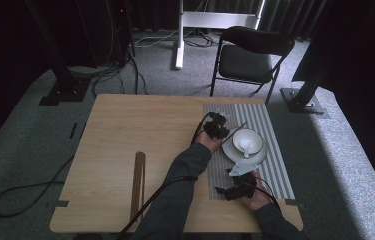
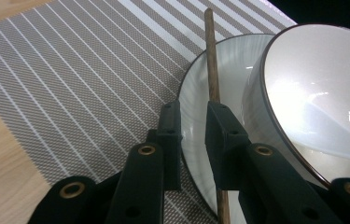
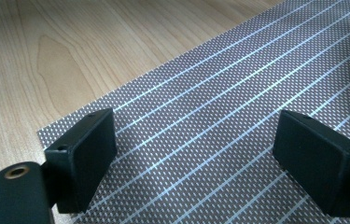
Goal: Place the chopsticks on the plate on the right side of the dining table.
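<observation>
The left hand-held gripper (image 2: 193,116) pinches a wooden chopstick (image 2: 212,70) over the plate (image 2: 224,60), the bowl (image 2: 312,93) just beside it. The right hand-held gripper (image 3: 196,158), jaws spread, hovers over the striped placemat (image 3: 219,93).

In my left gripper view the bowl (image 2: 312,107) runs off the right edge, and the chopstick (image 2: 213,79) disappears behind my jaws. From the high view, I can't tell what lies in the bowl: too small.

Woven matt placemat (image 3: 219,107) w/ pale stripes, glossy ceramic bowl (image 2: 322,93) & plate (image 2: 196,126), wooden chopstick (image 2: 212,70), grained wood table (image 3: 70,46).
</observation>
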Action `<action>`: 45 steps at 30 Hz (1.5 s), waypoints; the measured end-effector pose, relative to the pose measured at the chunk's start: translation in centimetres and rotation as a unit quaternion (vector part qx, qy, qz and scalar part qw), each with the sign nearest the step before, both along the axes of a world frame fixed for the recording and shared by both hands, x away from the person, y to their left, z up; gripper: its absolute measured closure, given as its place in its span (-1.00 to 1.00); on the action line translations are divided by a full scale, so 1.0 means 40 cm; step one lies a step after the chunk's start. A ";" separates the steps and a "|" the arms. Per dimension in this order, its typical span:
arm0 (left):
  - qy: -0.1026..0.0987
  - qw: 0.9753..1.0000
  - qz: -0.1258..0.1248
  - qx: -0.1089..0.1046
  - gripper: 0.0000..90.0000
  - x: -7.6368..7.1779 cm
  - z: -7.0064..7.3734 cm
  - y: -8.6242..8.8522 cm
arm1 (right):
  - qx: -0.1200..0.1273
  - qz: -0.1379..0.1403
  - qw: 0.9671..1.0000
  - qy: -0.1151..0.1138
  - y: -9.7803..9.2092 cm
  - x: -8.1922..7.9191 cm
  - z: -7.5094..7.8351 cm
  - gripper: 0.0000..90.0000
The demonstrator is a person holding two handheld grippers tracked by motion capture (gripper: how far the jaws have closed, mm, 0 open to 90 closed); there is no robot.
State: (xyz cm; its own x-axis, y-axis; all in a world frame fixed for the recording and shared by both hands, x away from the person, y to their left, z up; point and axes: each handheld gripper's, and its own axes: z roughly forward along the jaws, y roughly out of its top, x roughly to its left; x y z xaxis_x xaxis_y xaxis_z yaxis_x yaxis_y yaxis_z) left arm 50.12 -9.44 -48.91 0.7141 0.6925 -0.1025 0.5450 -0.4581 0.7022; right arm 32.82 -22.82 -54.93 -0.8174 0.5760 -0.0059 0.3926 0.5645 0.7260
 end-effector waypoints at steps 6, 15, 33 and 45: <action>-0.013 1.000 0.007 -0.002 0.68 -0.005 0.028 0.032 | 0.000 0.000 1.000 0.000 0.000 0.000 0.000 -0.72; -0.027 0.999 0.022 -0.007 0.67 -0.017 0.075 0.103 | 0.000 0.001 1.000 0.000 0.000 0.000 0.000 -0.72; -0.053 0.998 0.036 -0.004 0.65 -0.075 0.145 0.220 | 0.001 0.000 1.000 0.001 0.000 0.000 0.000 -0.72; -0.064 0.997 0.045 -0.013 0.62 -0.121 0.171 0.300 | 0.000 0.000 1.000 0.001 0.000 0.000 0.000 -0.72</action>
State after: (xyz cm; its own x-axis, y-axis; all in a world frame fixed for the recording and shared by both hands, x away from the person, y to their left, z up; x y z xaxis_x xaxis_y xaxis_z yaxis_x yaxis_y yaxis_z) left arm 45.27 2.55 -42.07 0.6570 0.7532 -0.0330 0.4889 -0.3922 0.7792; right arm 32.82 -22.82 -54.92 -0.8172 0.5763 -0.0039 0.3945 0.5644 0.7251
